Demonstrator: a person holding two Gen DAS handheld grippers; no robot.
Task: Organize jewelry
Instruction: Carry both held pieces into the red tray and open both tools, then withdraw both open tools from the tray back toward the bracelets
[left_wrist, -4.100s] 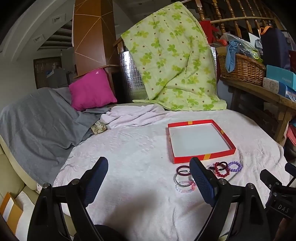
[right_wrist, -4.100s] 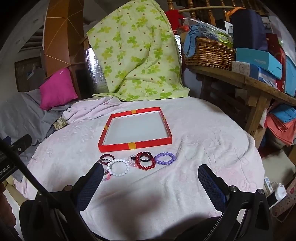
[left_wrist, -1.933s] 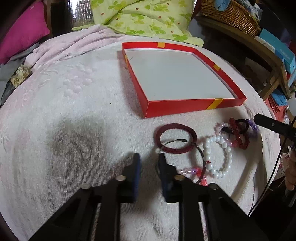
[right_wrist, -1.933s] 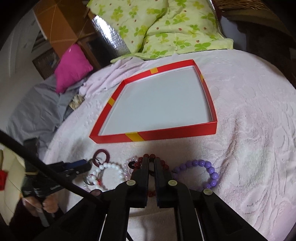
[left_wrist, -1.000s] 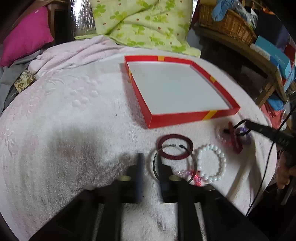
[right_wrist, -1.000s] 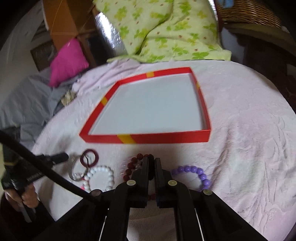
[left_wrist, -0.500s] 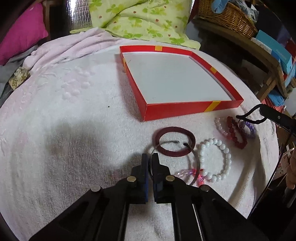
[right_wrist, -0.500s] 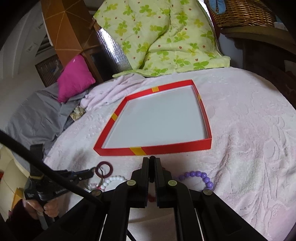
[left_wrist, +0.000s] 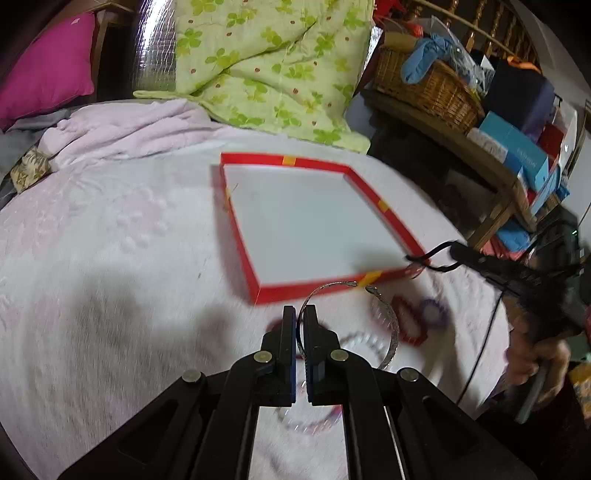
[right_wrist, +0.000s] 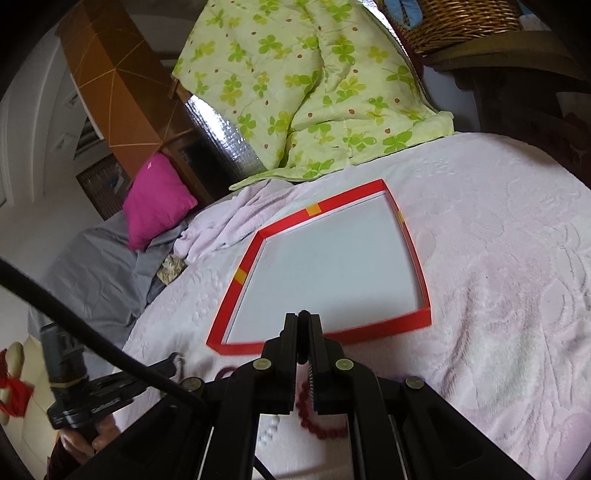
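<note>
Red tray (left_wrist: 255, 273): shallow card box with a white floor, nothing in it, lying flat on the pink bedspread (left_wrist: 110, 229); light and stiff-walled, likely to skid on the plush if nudged; serves as the drop place, needs no handling

Silver bangle (left_wrist: 388, 325): open metal cuff, thin and rigid, lifted clear of the bedspread just in front of the tray's near wall; light, springy at the gap, smooth enough to swivel in a pinch; best taken on the band opposite the gap

Left gripper (left_wrist: 300, 317): jaws pinched together on the bangle's band, the ring standing out to the right of them

Red bead bracelet (right_wrist: 314, 421): string of small dark-red beads, limp, hanging below the fingers; light, drapes and swings, beads round and apt to roll out; hold the strand itself across the pads

Right gripper (right_wrist: 303, 325): jaws closed to a slit over the tray's near edge, a dark loop nipped at the tips with the bead strand trailing beneath

Remaining bracelets, red (left_wrist: 410, 328), purple (left_wrist: 436, 310), white beads (left_wrist: 365, 341): blurred, still on the bedspread beside the tray
</note>
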